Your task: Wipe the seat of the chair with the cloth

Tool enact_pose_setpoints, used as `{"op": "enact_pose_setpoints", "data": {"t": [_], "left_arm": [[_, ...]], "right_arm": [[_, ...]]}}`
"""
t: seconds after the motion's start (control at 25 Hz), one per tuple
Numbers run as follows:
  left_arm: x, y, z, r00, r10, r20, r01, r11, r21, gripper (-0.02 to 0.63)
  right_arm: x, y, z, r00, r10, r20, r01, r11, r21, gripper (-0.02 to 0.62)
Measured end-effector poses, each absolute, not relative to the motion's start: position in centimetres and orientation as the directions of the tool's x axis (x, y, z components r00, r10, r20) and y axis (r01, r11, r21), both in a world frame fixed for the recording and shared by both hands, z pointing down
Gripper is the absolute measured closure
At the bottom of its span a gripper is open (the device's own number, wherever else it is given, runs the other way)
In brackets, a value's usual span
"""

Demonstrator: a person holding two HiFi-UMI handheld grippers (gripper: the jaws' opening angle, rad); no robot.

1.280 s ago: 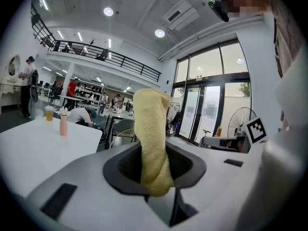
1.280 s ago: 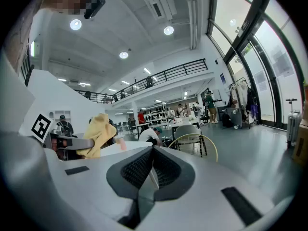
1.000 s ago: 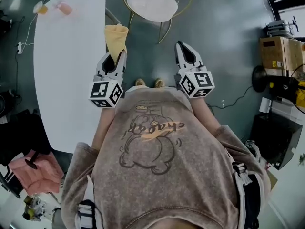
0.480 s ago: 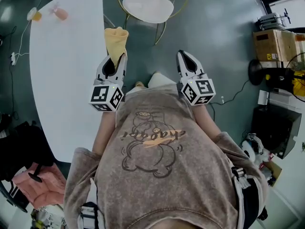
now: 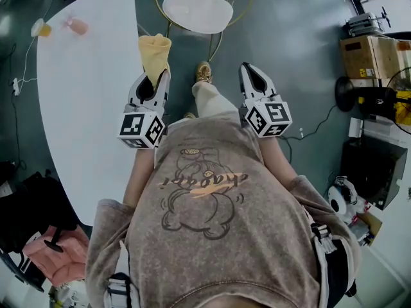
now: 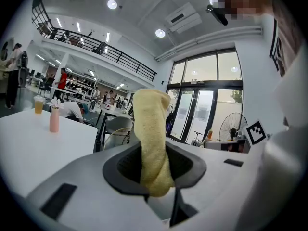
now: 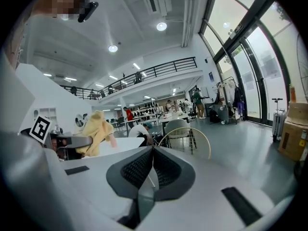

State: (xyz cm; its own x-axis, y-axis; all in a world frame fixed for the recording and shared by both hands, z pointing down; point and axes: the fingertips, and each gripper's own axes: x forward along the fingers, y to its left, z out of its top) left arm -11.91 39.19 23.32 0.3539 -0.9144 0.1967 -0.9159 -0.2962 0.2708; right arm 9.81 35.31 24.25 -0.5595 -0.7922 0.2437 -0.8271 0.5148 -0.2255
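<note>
Foot advanced toward chair; cloth beside table.

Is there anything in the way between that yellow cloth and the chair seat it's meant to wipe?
Nothing visible does. The cloth, clamped in the left gripper, has only bare floor between it and the chair seat. The white table lies to its left, the person's shoe to its right, both off that line.

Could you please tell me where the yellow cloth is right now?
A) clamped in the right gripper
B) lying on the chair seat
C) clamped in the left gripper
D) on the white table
C: the cloth sticks up from the left gripper, whose jaws are shut on it; the chair seat is bare.
</note>
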Motion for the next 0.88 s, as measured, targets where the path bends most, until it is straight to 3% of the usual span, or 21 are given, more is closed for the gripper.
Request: {"op": "enact_pose_setpoints", "data": {"t": [0.88], "left_arm": [[-12.0,16.3,22.6,0.379,-0.899,0.22,-0.901,-0.305,0.308,0.492]], "right_arm": [[7.4,13.2,24.1,-0.578,-0.776,0.252,-0.813,0.523,-0.254,0.568]]}}
